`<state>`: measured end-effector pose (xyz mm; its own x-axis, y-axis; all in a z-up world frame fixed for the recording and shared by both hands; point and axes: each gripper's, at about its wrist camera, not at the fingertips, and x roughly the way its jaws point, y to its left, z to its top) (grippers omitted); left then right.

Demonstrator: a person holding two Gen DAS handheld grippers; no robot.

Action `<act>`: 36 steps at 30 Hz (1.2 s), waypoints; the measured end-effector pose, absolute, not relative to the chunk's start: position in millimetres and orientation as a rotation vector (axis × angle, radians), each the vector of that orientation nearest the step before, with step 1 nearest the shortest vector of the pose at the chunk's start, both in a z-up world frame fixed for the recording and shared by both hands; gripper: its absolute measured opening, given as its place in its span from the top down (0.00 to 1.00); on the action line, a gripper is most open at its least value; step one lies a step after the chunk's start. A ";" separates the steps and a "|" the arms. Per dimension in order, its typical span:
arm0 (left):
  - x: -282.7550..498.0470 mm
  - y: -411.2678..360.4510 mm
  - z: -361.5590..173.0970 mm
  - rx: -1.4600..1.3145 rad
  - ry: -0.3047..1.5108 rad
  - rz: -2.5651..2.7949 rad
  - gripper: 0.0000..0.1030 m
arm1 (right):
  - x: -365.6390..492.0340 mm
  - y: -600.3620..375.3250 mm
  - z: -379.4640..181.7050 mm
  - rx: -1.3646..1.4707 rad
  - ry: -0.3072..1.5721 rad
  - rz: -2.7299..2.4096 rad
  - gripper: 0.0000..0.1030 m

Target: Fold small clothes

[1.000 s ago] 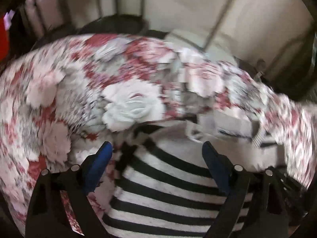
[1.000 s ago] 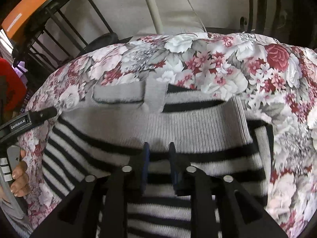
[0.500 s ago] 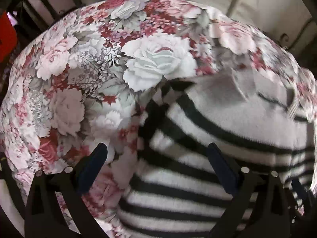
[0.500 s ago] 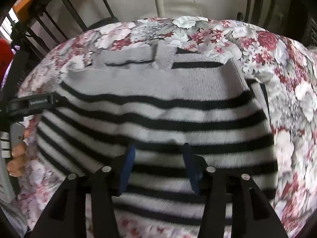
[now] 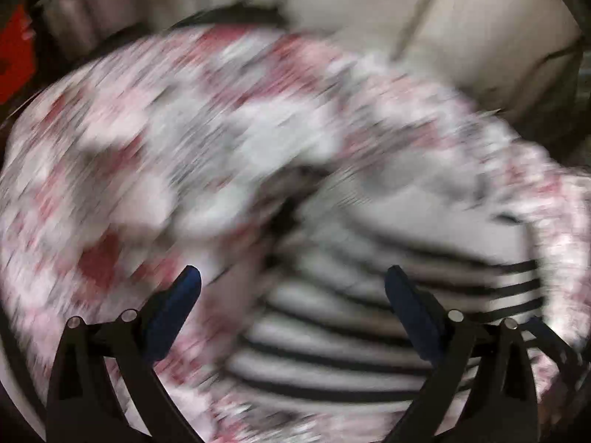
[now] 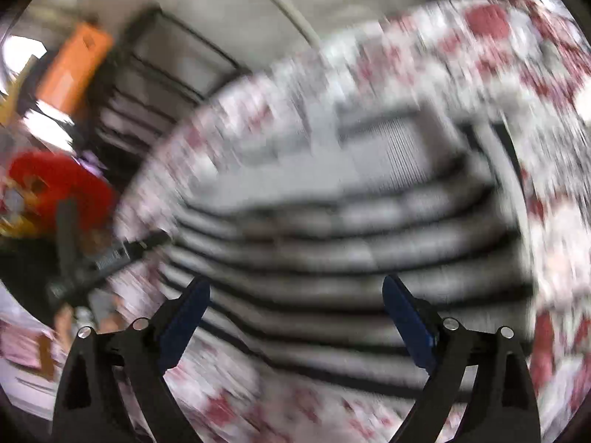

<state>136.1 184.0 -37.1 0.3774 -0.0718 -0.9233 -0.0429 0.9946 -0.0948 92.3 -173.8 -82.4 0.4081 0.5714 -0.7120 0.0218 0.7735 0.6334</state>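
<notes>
A small grey garment with black stripes [image 6: 351,243] lies flat on a table covered with a floral cloth [image 6: 546,85]. Both views are blurred by motion. My right gripper [image 6: 295,295] is open and empty, above the garment's near part. My left gripper [image 5: 293,286] is open and empty, over the garment's left edge [image 5: 369,313], with its left finger over the floral cloth [image 5: 129,155]. The left gripper's black body [image 6: 103,258] shows at the left in the right wrist view.
A black metal rack [image 6: 155,70] with an orange box [image 6: 74,70] and a red object [image 6: 59,181] stands beyond the table's left side. A pale wall [image 5: 369,7] and dark chair frames lie behind the table.
My right gripper opened from shut on the garment's fabric, let it go and drew back. My left gripper stayed open and swung over the garment's left edge. Both cameras are moving fast now.
</notes>
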 end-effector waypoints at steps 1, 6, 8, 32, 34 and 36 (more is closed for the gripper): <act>145.9 171.6 -33.1 -0.127 1.170 -0.109 0.06 | 102.3 -176.3 -79.6 0.647 1.094 0.396 0.06; 186.2 123.6 -82.5 -0.141 1.270 -0.223 0.06 | 152.1 -175.0 -103.4 0.718 1.118 0.490 0.06; 209.6 126.3 -112.5 -0.096 1.284 -0.140 0.06 | 162.6 -180.1 -122.8 0.730 1.138 0.472 0.06; 116.4 150.4 -149.8 0.072 1.375 -0.292 0.05 | 83.7 -170.0 -145.8 0.871 1.297 0.500 0.31; 99.6 147.4 -140.3 0.208 1.331 -0.246 0.05 | 78.0 -204.0 -142.3 0.969 1.256 0.431 0.31; 92.6 164.2 -146.1 0.222 1.355 -0.157 0.05 | 64.9 -241.0 -136.6 0.975 1.226 0.290 0.29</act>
